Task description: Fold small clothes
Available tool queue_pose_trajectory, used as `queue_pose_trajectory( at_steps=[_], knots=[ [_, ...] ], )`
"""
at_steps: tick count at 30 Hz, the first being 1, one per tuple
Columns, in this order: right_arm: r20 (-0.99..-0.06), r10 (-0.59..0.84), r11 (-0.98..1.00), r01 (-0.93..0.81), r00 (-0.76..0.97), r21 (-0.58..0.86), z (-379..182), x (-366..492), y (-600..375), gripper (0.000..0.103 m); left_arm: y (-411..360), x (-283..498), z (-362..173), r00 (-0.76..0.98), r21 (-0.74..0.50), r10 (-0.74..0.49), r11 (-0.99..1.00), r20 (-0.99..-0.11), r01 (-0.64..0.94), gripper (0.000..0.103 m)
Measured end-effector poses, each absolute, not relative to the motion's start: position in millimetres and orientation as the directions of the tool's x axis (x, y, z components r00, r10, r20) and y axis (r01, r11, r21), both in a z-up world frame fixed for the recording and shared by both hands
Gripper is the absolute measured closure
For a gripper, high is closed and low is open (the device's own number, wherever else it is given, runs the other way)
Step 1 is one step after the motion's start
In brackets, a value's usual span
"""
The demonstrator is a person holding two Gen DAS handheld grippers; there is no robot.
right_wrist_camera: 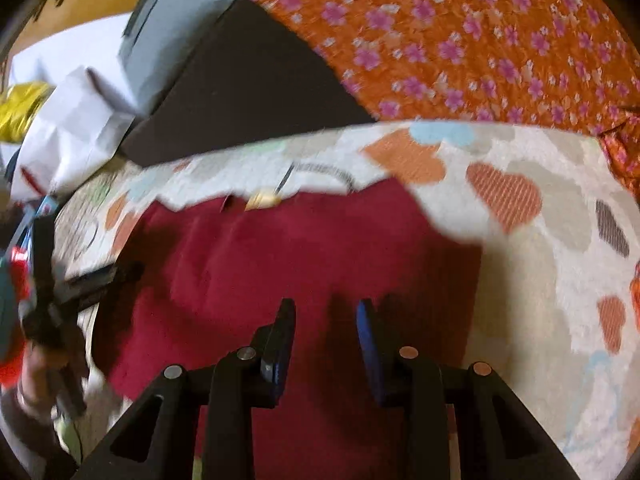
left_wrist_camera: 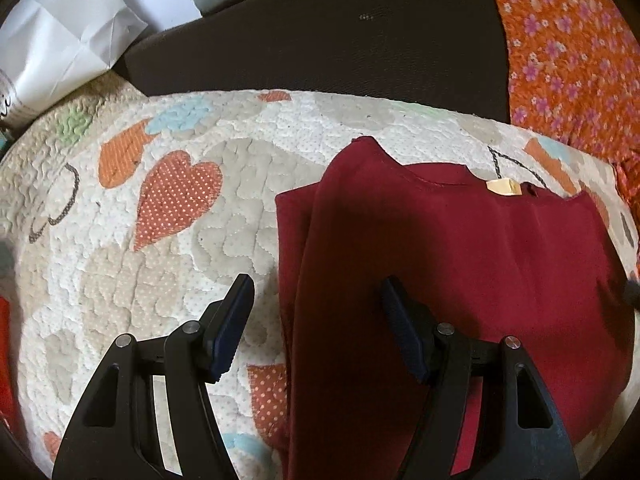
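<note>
Maroon garment [left_wrist_camera: 460, 264]: laid flat on the heart-print quilt [left_wrist_camera: 168, 208], near its far edge.
Left gripper [left_wrist_camera: 316, 300]: jaws held apart above the garment's left edge, nothing clamped.
Right gripper [right_wrist_camera: 326, 312]: jaws parted, nothing gripped.

Red garment [left_wrist_camera: 460, 264] on quilt [left_wrist_camera: 180, 208] — left gripper [left_wrist_camera: 316, 292] agape

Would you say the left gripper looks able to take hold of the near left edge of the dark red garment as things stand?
Probably yes: the left gripper hangs with open, empty jaws straddling the left edge of the dark red garment on the quilted heart-print cover, with nothing between.
</note>
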State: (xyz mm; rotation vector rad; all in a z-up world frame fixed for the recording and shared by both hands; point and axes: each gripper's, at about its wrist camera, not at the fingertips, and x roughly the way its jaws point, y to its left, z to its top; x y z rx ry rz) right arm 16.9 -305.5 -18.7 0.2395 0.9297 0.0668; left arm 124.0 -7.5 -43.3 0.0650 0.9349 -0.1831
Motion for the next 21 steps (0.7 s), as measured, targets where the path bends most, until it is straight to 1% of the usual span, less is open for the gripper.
queue_pose_trajectory(
  at_steps=[4, 5, 7, 11, 14, 17, 19, 20, 21],
  knots=[
    [-0.840, 0.093, 0.984, 0.078, 0.535, 0.159, -52, 11, -300, 0.073, -5, 117, -39, 0.591, -0.019, -0.126, 0.983, -0.797, 0.184, 0.037],
    [-0.836, 0.090, 0.986, 0.069, 0.541, 0.151, -54, 10, -299, 0.073, -6, 115, -37, 0.594, -0.015, -0.124, 0.983, -0.794, 0.185, 0.037],
    [-0.838, 0.072, 0.988, 0.075, 0.541, 0.133, -44, 7, -296, 0.073, -5, 107, -29, 0.612, 0.000, -0.120, 0.982, -0.782, 0.191, 0.037],
    [-0.809, 0.105, 0.985, 0.054, 0.578, 0.166, -21, -12, -293, 0.073, -1, 90, -16, 0.635, 0.002, -0.126, 0.980, -0.762, 0.198, 0.037],
    [-0.801, 0.130, 0.981, 0.040, 0.585, 0.189, -16, -21, -290, 0.073, 4, 81, -18, 0.602, -0.053, -0.160, 0.980, -0.783, 0.192, 0.037],
    [-0.803, 0.132, 0.983, 0.029, 0.582, 0.182, -17, -16, -284, 0.073, 15, 69, -29, 0.558, -0.123, -0.194, 0.979, -0.807, 0.163, 0.037],
    [-0.786, 0.128, 0.982, 0.036, 0.605, 0.187, -14, -6, -285, 0.073, 19, 64, -39, 0.539, -0.127, -0.186, 0.981, -0.821, 0.145, 0.037],
    [-0.778, 0.117, 0.982, 0.042, 0.617, 0.182, -13, 0, -288, 0.072, 20, 63, -43, 0.533, -0.112, -0.172, 0.983, -0.828, 0.143, 0.037],
    [-0.770, 0.088, 0.986, 0.055, 0.632, 0.158, -11, 9, -292, 0.065, 20, 62, -49, 0.524, -0.092, -0.155, 0.985, -0.837, 0.145, 0.037]
  ],
)
